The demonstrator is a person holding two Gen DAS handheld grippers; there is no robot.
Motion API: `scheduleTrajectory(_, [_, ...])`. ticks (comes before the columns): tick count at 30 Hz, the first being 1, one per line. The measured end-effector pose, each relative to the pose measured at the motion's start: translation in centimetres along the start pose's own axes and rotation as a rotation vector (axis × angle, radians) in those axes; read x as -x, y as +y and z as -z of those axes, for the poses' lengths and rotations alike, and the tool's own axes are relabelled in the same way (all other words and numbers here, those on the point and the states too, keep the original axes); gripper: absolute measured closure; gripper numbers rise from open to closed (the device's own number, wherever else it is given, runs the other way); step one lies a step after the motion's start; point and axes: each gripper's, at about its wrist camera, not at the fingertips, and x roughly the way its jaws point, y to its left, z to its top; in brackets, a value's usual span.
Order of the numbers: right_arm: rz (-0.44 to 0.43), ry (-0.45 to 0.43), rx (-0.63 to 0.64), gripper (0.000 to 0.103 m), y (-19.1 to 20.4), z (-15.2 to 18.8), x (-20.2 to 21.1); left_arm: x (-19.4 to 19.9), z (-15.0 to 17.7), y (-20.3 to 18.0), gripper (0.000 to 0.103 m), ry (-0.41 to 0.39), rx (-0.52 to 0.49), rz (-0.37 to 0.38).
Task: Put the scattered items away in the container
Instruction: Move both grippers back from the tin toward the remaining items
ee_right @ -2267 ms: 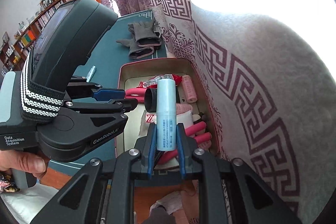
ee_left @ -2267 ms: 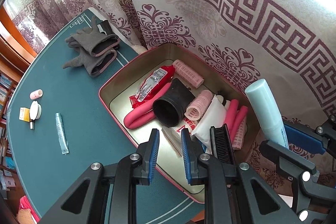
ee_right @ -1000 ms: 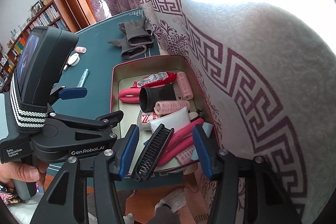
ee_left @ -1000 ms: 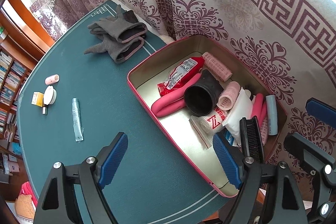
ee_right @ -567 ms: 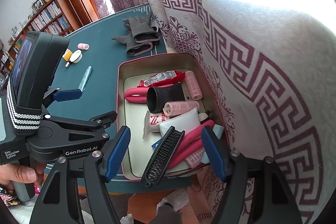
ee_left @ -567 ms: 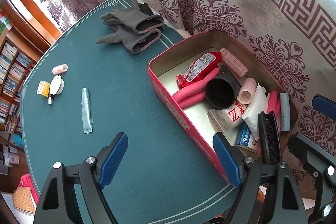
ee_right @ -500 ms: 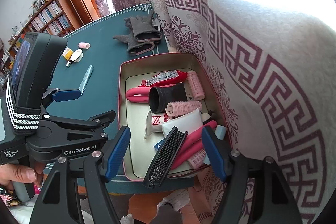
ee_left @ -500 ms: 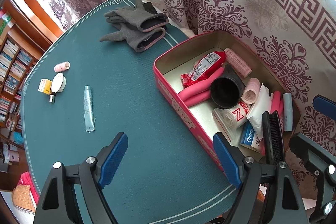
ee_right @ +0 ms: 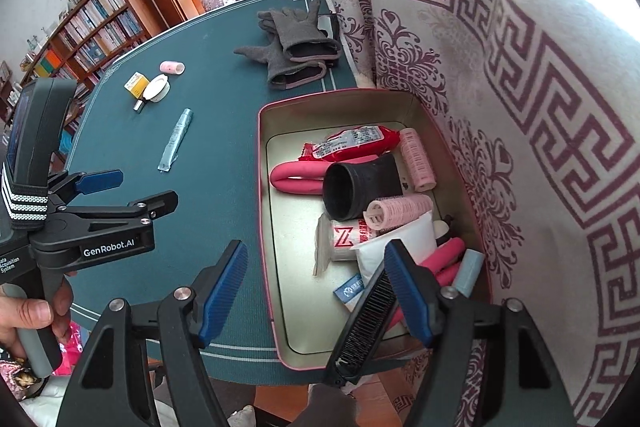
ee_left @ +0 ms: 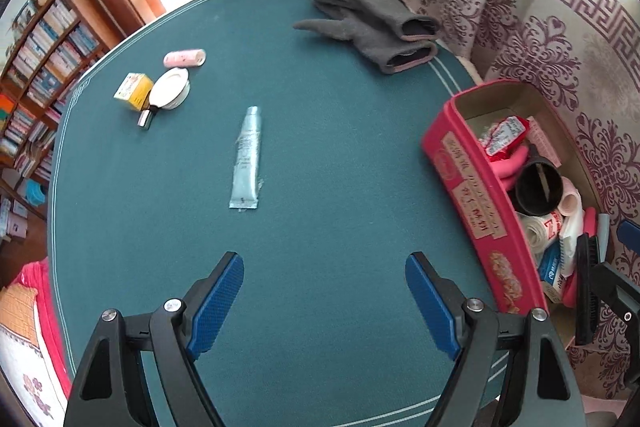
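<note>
Two claws stand wide open, nothing between their blue pads. The left claw (ee_left: 325, 301) hangs over bare green table (ee_left: 320, 155) at the bottom of its frame, with the pale blue tube (ee_left: 247, 159) lying flat above it at centre. The right claw (ee_right: 316, 289), whose jaws have just been opening, sits at the lower middle of its frame over the near edge of the pink tin (ee_right: 264, 211), which holds rollers, a black cup and a black comb (ee_right: 366, 319). Upper left of the left view lie a yellow box (ee_left: 133, 91), a white jar (ee_left: 171, 94) and a pink roller (ee_left: 185, 58); grey gloves (ee_left: 370, 25) lie at upper centre
</note>
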Motion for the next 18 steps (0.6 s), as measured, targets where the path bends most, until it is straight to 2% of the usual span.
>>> scheduleTrajectory(8, [-0.046,0.062,0.068,0.028,4.9,-2.2,-3.5,-2.2,0.7,10.5,0.018,0.04,0.251,-0.002])
scheduleTrajectory(13, [-0.08,0.098,0.119,0.028,8.6,-4.1,-5.8,-3.2,1.1,15.2,0.018,0.053,0.313,-0.011])
scheduleTrajectory(18, [-0.098,0.151,0.133,0.028,11.5,-5.9,-8.8,-4.6,0.0,19.2,0.018,0.07,0.354,-0.015])
